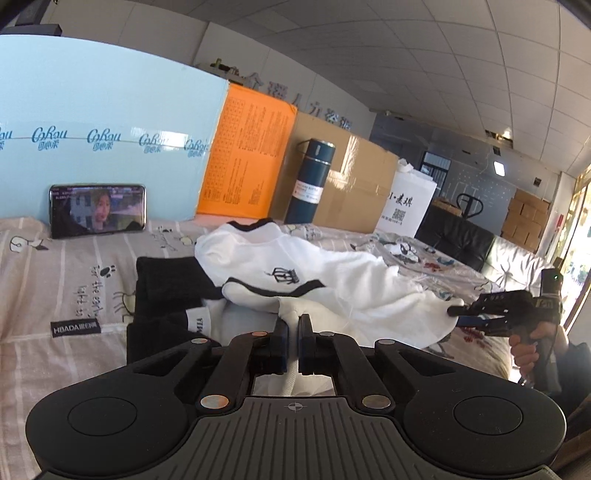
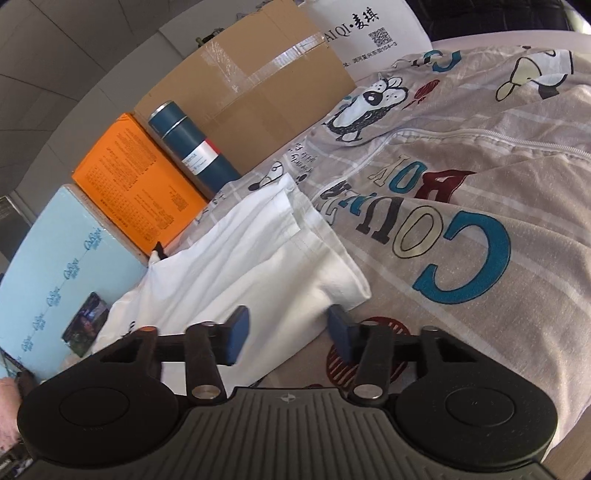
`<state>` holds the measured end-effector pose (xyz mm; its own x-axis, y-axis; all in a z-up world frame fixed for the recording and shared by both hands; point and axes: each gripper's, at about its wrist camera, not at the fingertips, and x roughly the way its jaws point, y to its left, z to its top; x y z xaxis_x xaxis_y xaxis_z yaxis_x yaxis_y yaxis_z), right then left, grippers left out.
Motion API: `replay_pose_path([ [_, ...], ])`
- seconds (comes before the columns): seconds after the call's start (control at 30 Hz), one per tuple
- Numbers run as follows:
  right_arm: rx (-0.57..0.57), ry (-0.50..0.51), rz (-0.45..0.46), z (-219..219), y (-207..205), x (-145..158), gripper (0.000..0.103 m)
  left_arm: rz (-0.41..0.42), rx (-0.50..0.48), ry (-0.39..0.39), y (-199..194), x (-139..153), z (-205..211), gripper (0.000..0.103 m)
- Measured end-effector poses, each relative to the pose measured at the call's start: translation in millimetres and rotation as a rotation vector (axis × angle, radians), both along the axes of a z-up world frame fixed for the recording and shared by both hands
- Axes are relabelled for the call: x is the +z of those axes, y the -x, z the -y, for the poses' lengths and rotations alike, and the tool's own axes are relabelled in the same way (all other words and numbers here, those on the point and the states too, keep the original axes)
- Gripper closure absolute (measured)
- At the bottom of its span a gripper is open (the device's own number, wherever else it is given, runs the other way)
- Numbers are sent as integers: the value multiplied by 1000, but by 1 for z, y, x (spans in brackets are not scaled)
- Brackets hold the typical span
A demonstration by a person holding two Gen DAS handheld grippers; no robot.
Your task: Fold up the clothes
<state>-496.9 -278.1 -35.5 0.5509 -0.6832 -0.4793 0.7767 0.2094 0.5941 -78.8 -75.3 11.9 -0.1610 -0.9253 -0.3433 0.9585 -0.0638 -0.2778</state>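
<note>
Both fingers at the white shirt

Your left gripper [image 1: 291, 332] fingers are clamped on the near edge of the white shirt [image 1: 332, 280]; your right gripper [image 2: 288, 332] fingers stand apart around its corner on the bed sheet [image 2: 480, 295].

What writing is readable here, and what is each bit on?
"HBADA": black tag on the bedsheet.
"CoRou": repeated on the blue panel.
"AIQI": white bag, beside a QR code.
"BOY": bedsheet, upside down.
"MIA": white band on the black garment.
Orange box, flask label: too small.

Sunlit tiled ceiling [image 1: 406, 48], black sofa [image 1: 454, 236]
</note>
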Motion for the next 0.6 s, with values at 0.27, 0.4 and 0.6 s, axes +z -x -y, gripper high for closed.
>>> replay_pose_path([
  [0.27,-41,67,42,1,16,9,99,-27,6,-83,-2,-7,-5,100],
  [0.4,-50,1,27,3,21,-3,99,33,-1,-208,8,-28,-3,98],
  [0.6,-87,6,-25,-2,26,-4,95,94,4,-161,11,-19,-15,81],
])
